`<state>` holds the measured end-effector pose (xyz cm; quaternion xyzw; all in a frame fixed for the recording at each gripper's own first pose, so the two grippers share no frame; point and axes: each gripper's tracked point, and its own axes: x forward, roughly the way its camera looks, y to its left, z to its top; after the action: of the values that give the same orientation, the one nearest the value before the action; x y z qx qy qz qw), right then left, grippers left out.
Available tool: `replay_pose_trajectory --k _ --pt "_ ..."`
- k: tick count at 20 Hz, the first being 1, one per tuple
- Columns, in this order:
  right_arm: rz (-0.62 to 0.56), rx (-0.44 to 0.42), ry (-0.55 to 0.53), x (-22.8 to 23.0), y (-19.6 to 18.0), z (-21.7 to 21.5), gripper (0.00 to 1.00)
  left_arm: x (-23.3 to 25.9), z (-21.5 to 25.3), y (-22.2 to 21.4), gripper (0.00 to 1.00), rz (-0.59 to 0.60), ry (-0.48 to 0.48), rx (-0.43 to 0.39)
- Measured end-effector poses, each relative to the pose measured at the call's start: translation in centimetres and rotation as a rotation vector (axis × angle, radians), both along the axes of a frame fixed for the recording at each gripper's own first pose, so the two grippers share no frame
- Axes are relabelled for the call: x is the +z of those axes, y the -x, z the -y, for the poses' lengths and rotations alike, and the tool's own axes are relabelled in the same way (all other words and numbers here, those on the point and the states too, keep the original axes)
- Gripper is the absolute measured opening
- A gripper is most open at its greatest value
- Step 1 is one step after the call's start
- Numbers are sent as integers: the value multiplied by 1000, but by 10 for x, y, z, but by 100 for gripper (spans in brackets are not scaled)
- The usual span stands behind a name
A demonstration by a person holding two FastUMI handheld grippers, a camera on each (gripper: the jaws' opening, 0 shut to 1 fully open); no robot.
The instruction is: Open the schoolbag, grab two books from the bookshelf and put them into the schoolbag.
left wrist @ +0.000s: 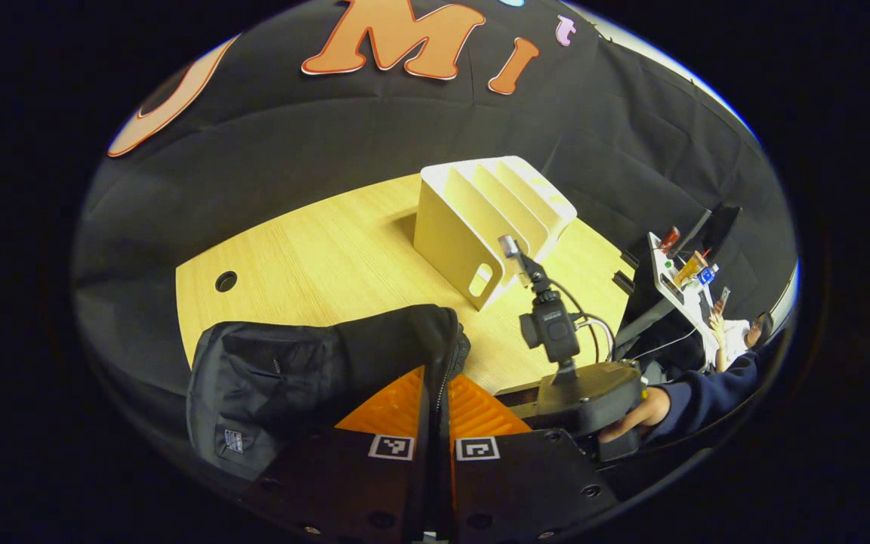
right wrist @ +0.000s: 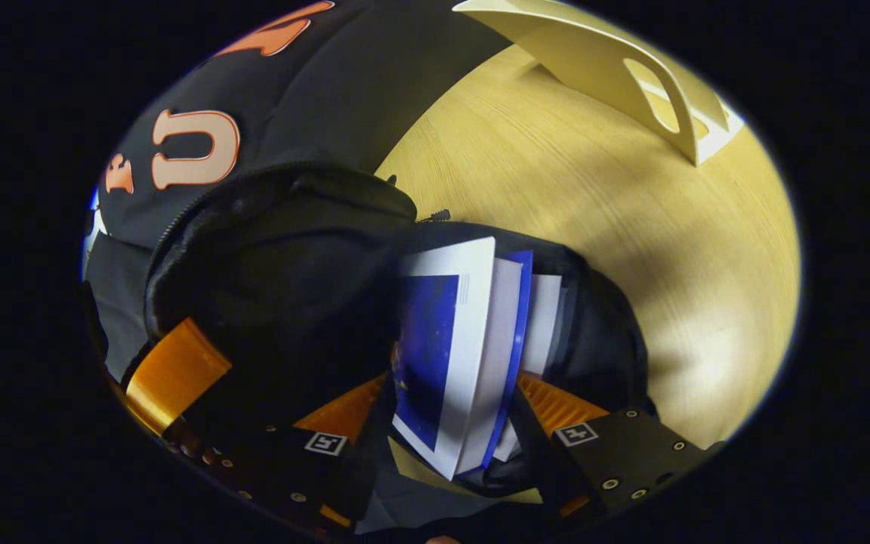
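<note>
The black schoolbag (left wrist: 291, 363) lies on the wooden table, and my left gripper (left wrist: 439, 378) is shut on the zipper edge of its mouth. In the right gripper view the bag (right wrist: 276, 249) gapes open. A blue-and-white book (right wrist: 450, 355) stands in the opening between the fingers of my right gripper (right wrist: 450, 397), which press on both its sides. A second book (right wrist: 546, 317) sits behind it inside the bag. The left gripper (right wrist: 171, 378) holds the bag's rim at the lower left. The white bookshelf (left wrist: 480, 227) stands with bare slots behind the bag.
The right gripper (left wrist: 586, 400), with a hand and dark sleeve on it, hovers at the bag's right side. The bookshelf's end wall (right wrist: 631, 68) is at the top right. A person (left wrist: 737, 332) sits beyond the table's right edge, beside a stand with small items.
</note>
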<state>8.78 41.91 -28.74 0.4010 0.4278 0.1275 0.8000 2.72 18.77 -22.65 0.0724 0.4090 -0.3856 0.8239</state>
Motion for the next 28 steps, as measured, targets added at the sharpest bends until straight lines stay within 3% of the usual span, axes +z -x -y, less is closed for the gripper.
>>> replay_pose_trajectory --k 3,5,9,10,12,14,15,16,17,20,21,22,27,28 --pt "16 -1 94 -2 6 33 94 -10 5 3 6 10 -32 10" --pt "6 -12 137 1 13 58 95 -15 9 8 6 14 -50 19" --pt "27 -46 206 12 19 108 96 -22 23 16 17 -12 -44 55" --pt "33 -51 227 15 21 119 96 -23 28 18 28 -18 -42 62" --pt "44 -57 266 22 24 144 96 -21 41 24 38 -29 -22 69" --pt "62 -66 301 29 25 168 97 -18 59 29 62 -32 -5 74" --pt "77 -68 316 34 25 181 97 -17 67 30 63 -26 -5 81" --pt "85 -74 337 38 25 194 97 -16 75 31 76 -20 -4 90" --pt "92 -79 356 43 25 207 98 -13 83 34 74 -12 2 95" --pt "125 -87 430 57 20 244 97 -11 109 29 86 29 -3 133" --pt "149 -84 441 65 20 254 98 -11 116 26 84 41 -10 154" --pt "167 -89 455 72 19 264 98 -9 125 23 92 61 -12 178" --pt "324 -97 555 123 17 313 97 41 162 9 90 215 61 329" --pt "361 -104 584 136 17 323 98 52 167 7 94 253 78 363"
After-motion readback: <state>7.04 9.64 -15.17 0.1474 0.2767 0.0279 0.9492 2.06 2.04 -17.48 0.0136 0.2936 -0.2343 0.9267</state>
